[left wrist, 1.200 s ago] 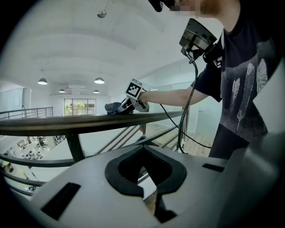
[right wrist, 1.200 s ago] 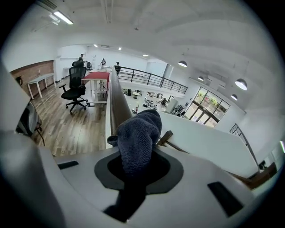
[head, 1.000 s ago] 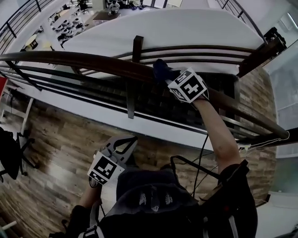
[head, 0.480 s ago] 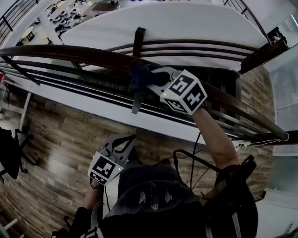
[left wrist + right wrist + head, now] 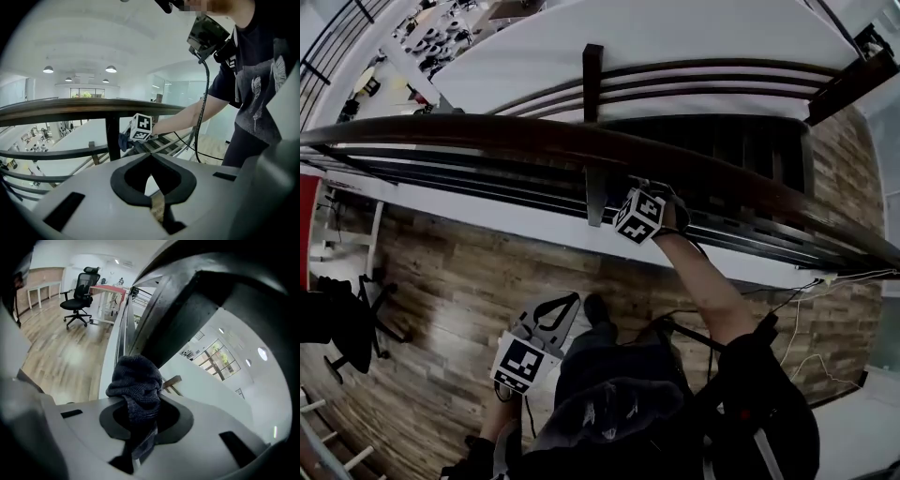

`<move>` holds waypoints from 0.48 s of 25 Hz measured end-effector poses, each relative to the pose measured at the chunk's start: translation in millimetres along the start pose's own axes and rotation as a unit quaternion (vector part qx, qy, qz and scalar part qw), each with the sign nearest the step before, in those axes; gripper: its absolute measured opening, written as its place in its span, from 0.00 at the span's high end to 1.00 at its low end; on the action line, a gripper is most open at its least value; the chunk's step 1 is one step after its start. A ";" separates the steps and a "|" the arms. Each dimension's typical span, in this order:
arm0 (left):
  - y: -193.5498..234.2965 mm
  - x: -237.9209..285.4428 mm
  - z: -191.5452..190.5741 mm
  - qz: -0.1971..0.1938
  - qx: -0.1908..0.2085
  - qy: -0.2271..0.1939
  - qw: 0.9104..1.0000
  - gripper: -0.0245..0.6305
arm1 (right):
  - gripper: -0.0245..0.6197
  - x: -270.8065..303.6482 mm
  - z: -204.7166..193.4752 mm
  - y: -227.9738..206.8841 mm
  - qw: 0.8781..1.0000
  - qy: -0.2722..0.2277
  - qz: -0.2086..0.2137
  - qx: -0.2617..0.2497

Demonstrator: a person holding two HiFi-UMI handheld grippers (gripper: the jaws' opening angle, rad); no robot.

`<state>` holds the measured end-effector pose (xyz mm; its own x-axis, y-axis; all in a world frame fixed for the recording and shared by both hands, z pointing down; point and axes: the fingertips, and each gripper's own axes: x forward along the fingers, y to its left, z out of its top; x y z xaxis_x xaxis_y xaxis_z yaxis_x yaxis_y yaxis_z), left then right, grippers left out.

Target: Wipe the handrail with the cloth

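Note:
The dark wooden handrail curves across the head view from left to right. My right gripper sits just below it, beside the upright post, and is shut on a dark knitted cloth. In the right gripper view the cloth bunches out of the jaws under the handrail. The left gripper view shows the cloth left of the marker cube, apart from the rail's top. My left gripper hangs low by the person's body, shut with nothing in it.
Thin lower rails run under the handrail, with a drop to a lower floor beyond. A black office chair and a table stand on the wooden floor at left. Cables trail at right.
My right gripper slid left along the top of the handrail with the cloth, then dropped below the rail beside the post. The left gripper has barely moved.

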<state>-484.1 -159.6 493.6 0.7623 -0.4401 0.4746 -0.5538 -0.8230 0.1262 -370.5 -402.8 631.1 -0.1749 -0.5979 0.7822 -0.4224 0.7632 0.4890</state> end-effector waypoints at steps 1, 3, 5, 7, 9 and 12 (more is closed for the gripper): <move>-0.5 0.0 -2.1 0.000 -0.002 0.005 1.000 0.95 | 0.88 3.3 0.4 -1.3 1.000 0.005 -0.006 -0.012; 0.1 2.2 -10.4 -0.001 -0.005 0.015 1.000 0.95 | 0.88 7.0 3.7 -0.6 0.999 0.011 -0.013 -0.050; -0.5 7.8 -18.8 -0.008 -0.004 0.027 1.000 0.95 | 0.88 8.7 8.9 3.7 0.996 0.003 -0.009 -0.084; -5.2 16.7 -19.2 -0.019 0.000 0.034 0.999 0.95 | 0.88 6.1 10.3 8.5 0.995 -0.005 0.005 -0.098; -12.5 26.8 -10.2 -0.030 0.010 0.033 0.999 0.95 | 0.88 0.3 2.9 11.7 0.995 -0.005 0.016 -0.095; -25.4 43.3 9.6 -0.045 0.029 0.027 0.998 0.95 | 0.88 -12.0 -21.3 8.1 0.997 -0.004 0.016 -0.069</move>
<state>-433.8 -161.2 502.7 0.7880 -0.3457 0.5094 -0.4631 -0.8781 0.1204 -352.9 -384.2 633.9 -0.1926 -0.5747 0.7954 -0.2896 0.8077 0.5135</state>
